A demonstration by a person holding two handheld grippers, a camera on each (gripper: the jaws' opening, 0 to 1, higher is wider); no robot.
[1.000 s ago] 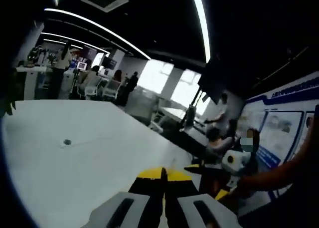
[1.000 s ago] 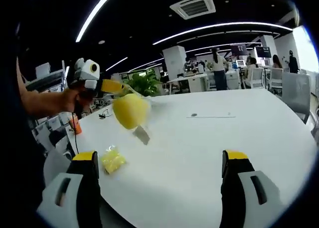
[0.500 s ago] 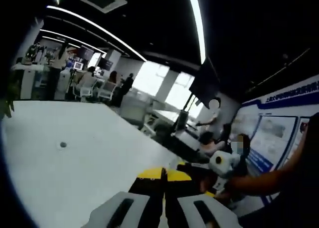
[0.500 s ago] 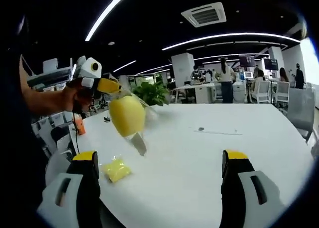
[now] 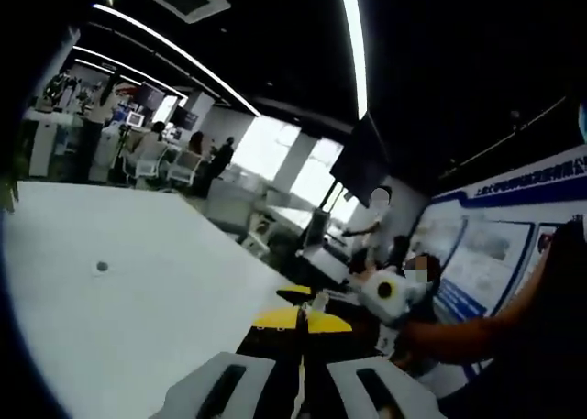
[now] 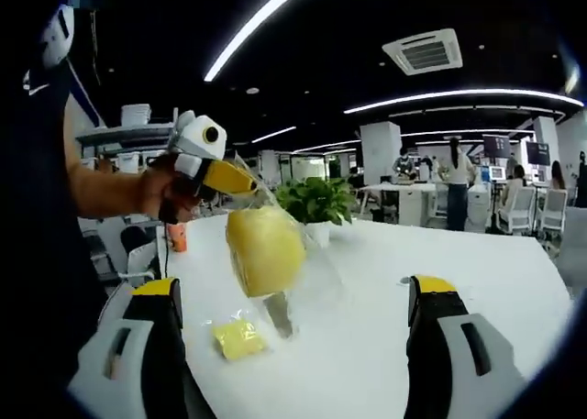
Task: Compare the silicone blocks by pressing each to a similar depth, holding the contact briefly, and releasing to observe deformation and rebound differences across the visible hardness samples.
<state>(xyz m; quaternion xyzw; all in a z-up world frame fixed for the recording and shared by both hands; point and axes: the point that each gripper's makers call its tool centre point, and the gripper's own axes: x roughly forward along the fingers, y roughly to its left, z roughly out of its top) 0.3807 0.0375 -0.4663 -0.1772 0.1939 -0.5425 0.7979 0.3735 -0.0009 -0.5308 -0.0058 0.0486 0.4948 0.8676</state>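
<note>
Now higher than a second ago, my left gripper [image 6: 240,179], jaws closed, pinches a clear bag holding the yellow silicone block [image 6: 265,250], long axis hanging downward above the white table [image 6: 477,281]. Below lies a smaller yellow block [image 6: 239,338]. My right gripper [image 6: 292,300] stands wide open, empty.

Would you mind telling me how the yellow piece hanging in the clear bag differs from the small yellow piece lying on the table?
The bagged yellow block hangs in the air from the left gripper, whose jaws are shut on the bag; the small yellow packet lies flat on the white table, untouched. The bagged block looks much larger and rounded, the packet small and squarish. Both are yellow and appear wrapped in clear plastic.
</note>
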